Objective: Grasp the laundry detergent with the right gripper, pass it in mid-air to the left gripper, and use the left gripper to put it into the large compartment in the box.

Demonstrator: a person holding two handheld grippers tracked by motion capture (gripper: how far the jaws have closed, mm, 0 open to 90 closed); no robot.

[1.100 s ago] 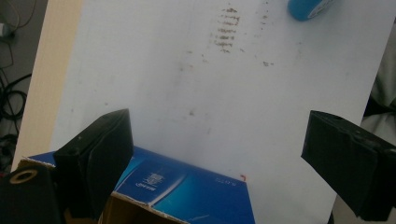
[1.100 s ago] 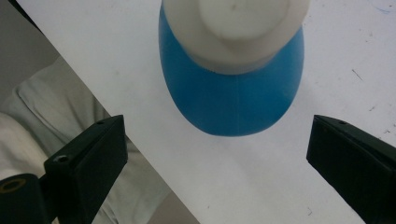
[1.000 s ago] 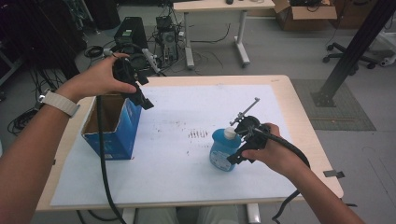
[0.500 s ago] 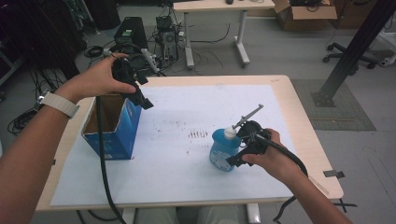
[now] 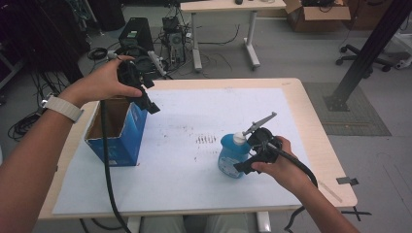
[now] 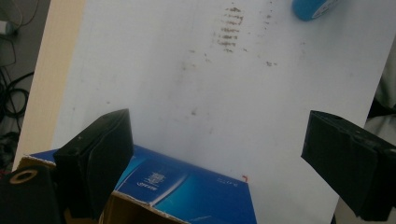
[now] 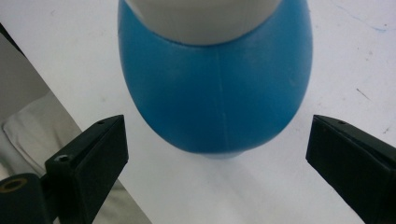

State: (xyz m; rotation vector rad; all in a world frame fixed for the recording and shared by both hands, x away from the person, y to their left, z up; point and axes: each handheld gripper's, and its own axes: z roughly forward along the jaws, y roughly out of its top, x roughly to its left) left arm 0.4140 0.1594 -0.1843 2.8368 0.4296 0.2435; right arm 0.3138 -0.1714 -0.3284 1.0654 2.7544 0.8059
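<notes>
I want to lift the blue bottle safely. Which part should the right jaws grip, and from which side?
Probably the wide round body of the blue bottle, from the person's side, where the open right gripper already faces it. It stands upright, and the body fits between the jaws.

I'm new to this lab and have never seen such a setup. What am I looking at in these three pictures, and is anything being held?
A person works at a table covered by a white sheet, holding a hand tool with two black jaws in each hand. The high view looks down from above; the other two pictures come from cameras riding on each tool, looking along its jaws. The left gripper hovers open over an open blue box. The right gripper is open beside a blue bottle with a white cap; in the right gripper view the bottle sits between the spread jaws, not yet squeezed. Nothing is held.
</notes>
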